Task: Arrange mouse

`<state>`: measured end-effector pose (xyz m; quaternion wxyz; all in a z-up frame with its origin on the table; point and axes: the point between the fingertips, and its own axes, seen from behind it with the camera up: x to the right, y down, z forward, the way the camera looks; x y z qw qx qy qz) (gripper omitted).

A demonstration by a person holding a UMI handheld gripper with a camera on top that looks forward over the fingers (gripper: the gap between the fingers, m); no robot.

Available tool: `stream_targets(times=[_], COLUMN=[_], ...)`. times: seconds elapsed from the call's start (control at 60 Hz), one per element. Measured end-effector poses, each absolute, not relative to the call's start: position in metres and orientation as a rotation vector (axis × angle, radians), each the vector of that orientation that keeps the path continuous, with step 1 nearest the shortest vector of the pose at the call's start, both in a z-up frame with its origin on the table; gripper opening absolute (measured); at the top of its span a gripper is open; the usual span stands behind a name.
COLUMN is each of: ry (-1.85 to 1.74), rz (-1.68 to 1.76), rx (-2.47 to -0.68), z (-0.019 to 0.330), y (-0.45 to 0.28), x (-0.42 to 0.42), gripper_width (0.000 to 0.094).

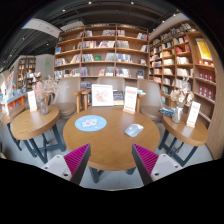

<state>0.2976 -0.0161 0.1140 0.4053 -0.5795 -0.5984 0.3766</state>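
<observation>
Black tongs [111, 165] — two fingers, each faced with a magenta pad [79, 157].

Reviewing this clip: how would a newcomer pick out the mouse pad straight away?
Find the round wooden table ahead of the gripper's open fingers. The mouse pad lies flat on its far left part: a round blue disc, unlike the upright cards behind it and the small device beside it.

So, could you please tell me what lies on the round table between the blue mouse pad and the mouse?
In the gripper view, only bare wood of the round table separates the blue mouse pad from the mouse. The hand-held gripper is open, short of both.
</observation>
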Motion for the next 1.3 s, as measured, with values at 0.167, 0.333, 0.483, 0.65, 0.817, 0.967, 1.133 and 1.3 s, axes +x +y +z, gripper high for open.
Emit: stream_targets(times=[0.167,0.333,0.483,0.65,0.817,0.967,1.133,1.3], ry=[-1.498,-1.465,-1.442,-1.435,-1.445,-1.469,-1.495,-1.524], rz=[0.928,0.891,0.858,0.839,0.831,0.854,0.836,0.830], rx=[-1.487,-1.517,-1.534,-1.545,-1.532,-1.547,-1.562,-1.585], z=[0.109,0.102,0.098,0.095,0.090,0.081,0.066,0.047], y=[0.002,0.035,0.062,0.081,0.091,0.090,0.093,0.092], x=[0.293,0.286,0.278,0.266,0.246,0.229,0.203,0.173], gripper_width=[0.0855,0.0855,0.0857,0.0855,0.0859,0.0855,0.0854,0.0853])
